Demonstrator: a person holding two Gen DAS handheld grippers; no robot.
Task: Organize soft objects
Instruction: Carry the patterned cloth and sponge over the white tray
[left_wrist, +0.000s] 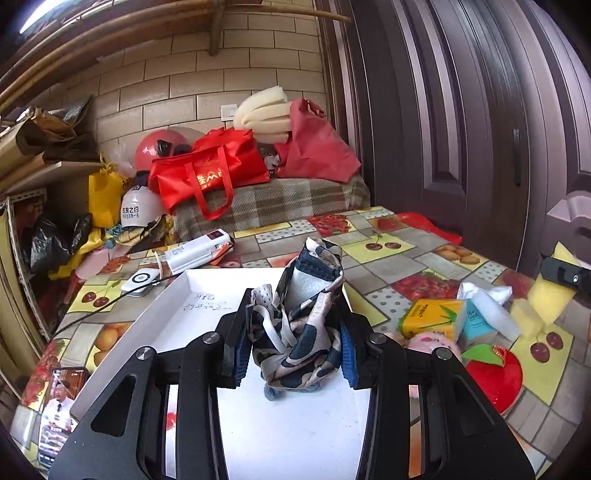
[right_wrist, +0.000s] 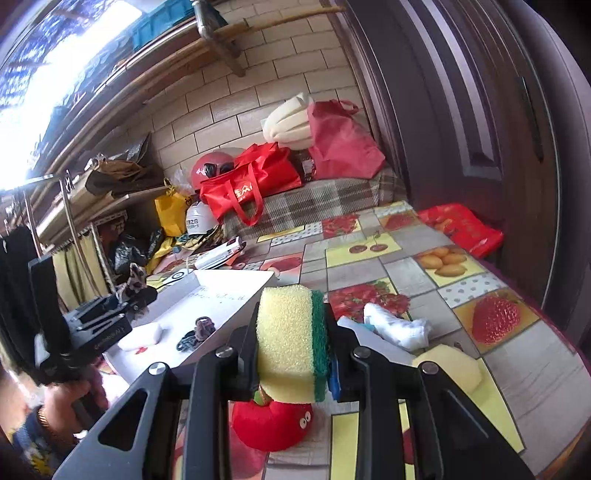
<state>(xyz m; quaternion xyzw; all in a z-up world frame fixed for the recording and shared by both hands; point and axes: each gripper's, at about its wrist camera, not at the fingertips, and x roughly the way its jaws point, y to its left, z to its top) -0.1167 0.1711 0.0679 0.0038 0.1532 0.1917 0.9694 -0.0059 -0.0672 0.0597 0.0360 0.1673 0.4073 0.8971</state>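
My left gripper (left_wrist: 293, 347) is shut on a bunched patterned cloth (left_wrist: 299, 314) in navy, beige and white. It hangs above the white tray (left_wrist: 177, 295). My right gripper (right_wrist: 293, 354) is shut on a yellow sponge with a green scrub side (right_wrist: 284, 332), held upright over the fruit-print tablecloth to the right of the tray. Below the sponge lies a red apple plush (right_wrist: 269, 424). In the tray are dark hair ties (right_wrist: 195, 334) and a small white pad (right_wrist: 142, 336). In the right wrist view the left gripper (right_wrist: 136, 295) shows at far left, with a hand under it.
On the table right of the tray are a yellow tissue pack (left_wrist: 432, 317), a teal pack (left_wrist: 474, 325), a white cloth (right_wrist: 399, 328), a second yellow sponge (right_wrist: 450, 365) and a pink plush (left_wrist: 432, 341). A phone (left_wrist: 61, 406) lies left of the tray. Red bags (left_wrist: 210, 173) and a dark door (left_wrist: 461, 129) are behind.
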